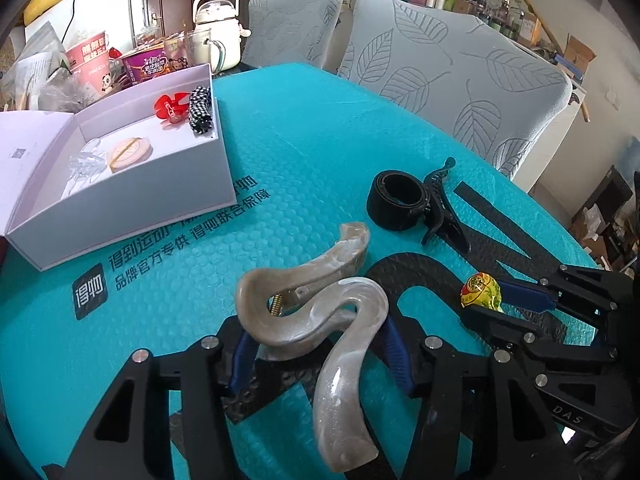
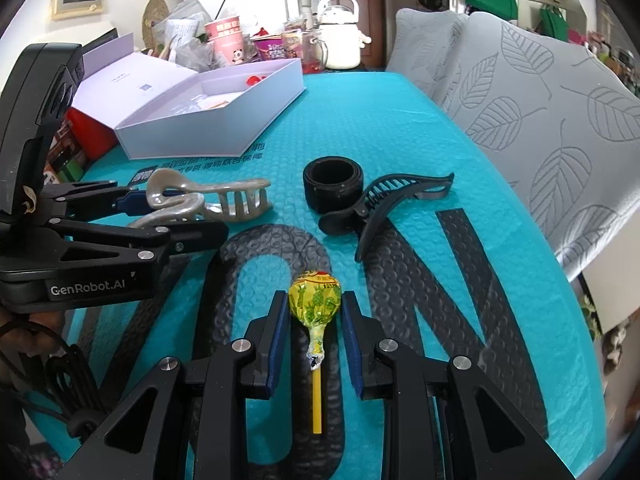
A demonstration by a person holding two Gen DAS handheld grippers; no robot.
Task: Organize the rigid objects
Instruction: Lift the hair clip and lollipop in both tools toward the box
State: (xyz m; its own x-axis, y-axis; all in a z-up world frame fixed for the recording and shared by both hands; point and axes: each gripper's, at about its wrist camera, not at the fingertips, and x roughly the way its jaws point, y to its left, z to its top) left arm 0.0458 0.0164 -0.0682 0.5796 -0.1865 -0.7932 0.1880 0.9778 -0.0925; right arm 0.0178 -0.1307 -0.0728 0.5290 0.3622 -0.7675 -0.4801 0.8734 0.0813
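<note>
My left gripper (image 1: 316, 344) is shut on a pearly beige hair claw clip (image 1: 320, 308), just above the teal mat; it also shows in the right wrist view (image 2: 200, 204). My right gripper (image 2: 314, 304) has its jaws around the head of a yellow-wrapped lollipop (image 2: 316, 296), which lies on the mat with its stick pointing back; the pads look close to the wrapper, contact unclear. A black claw clip (image 2: 384, 204) and a black band roll (image 2: 332, 184) lie ahead. An open white box (image 1: 132, 184) holds a red clip (image 1: 170, 106), a checkered scrunchie (image 1: 200, 110) and other accessories.
Teal bubble mat (image 1: 304, 140) covers the table. Cups, a glass jug and a cream kettle (image 1: 216, 20) crowd the far end behind the box. Two grey leaf-patterned chairs (image 1: 460, 72) stand along the table's right side.
</note>
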